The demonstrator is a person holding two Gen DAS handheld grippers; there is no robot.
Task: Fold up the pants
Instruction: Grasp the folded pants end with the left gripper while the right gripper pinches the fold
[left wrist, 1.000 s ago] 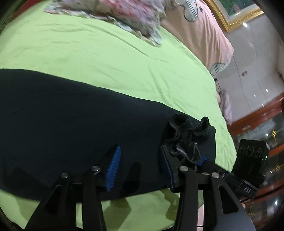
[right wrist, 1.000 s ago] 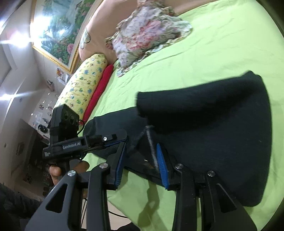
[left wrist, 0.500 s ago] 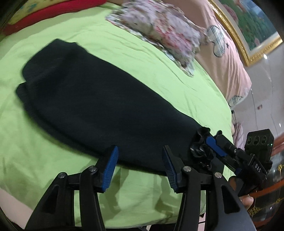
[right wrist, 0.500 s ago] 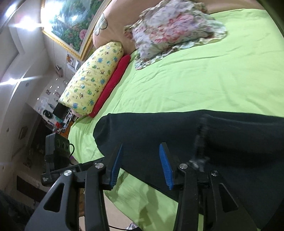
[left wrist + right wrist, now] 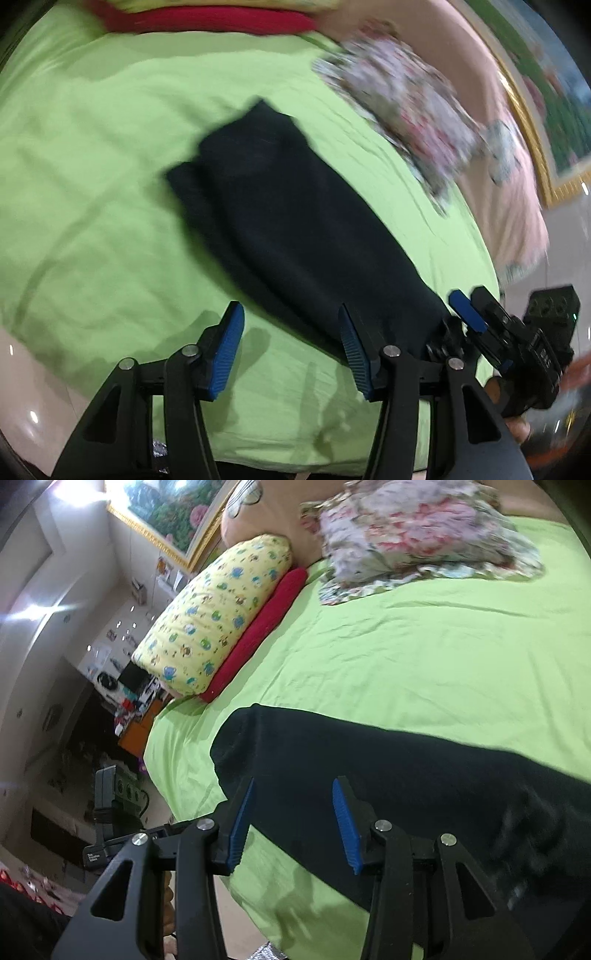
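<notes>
So the pants (image 5: 295, 229) are laid out as one long dark strip on the green bedsheet (image 5: 92, 221), close to the near edge of the bed. In the left wrist view the long axis is seen running from the far left down to the near right; the folded-over end is at the far end, and the near end is tucked right by the right gripper (image 5: 476, 325), which is seen poking in at the right. The left gripper (image 5: 291, 347) is held spread with nothing between the pads; its jaws have just been opening, and only sheet and the strip's near edge sit in the gap. Same story for the right gripper (image 5: 291, 823): spread, just been opening, empty, hovering over the strip's near edge, though contact can't be ruled out.

Probably the next fold turns on that long axis; each claw seems nearer to one end, so a lengthwise halving looks likely, judged from layout only.

The whole strip is shown in the left view, blurry though; the right view is sharper and shows the yellow pillow (image 5: 218, 616), red bolster (image 5: 266, 627) and the left gripper's body at the near left, but the strip's right end gets cut off and smeared.
</notes>
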